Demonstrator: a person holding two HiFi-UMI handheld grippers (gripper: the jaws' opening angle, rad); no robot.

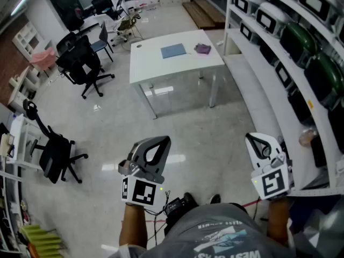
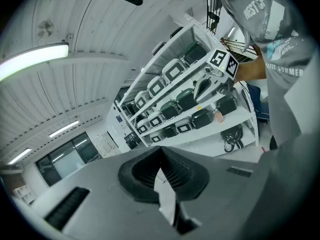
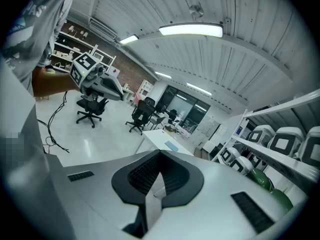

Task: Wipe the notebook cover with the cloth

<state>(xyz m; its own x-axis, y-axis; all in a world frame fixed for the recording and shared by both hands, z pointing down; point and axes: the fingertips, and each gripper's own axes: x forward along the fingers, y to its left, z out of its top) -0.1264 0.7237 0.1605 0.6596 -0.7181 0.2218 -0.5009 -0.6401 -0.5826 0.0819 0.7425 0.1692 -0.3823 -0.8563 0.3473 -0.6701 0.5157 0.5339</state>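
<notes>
A blue notebook (image 1: pixel 173 50) lies flat on a white table (image 1: pixel 156 63) far ahead across the floor, with a small purple cloth (image 1: pixel 202 48) to its right, apart from it. In the right gripper view the table (image 3: pixel 156 139) and notebook (image 3: pixel 171 146) show small in the distance. My left gripper (image 1: pixel 161 141) and right gripper (image 1: pixel 251 137) are held close to my body, far from the table. Both pairs of jaws are shut with nothing between them, as the left gripper view (image 2: pixel 161 151) and the right gripper view (image 3: pixel 160 155) show.
White shelving (image 1: pixel 279 42) with green and white cases runs along the right. Black office chairs (image 1: pixel 80 63) stand left of the table, another (image 1: pixel 54 152) at the near left. A cable (image 1: pixel 252 203) lies on the glossy floor by my feet.
</notes>
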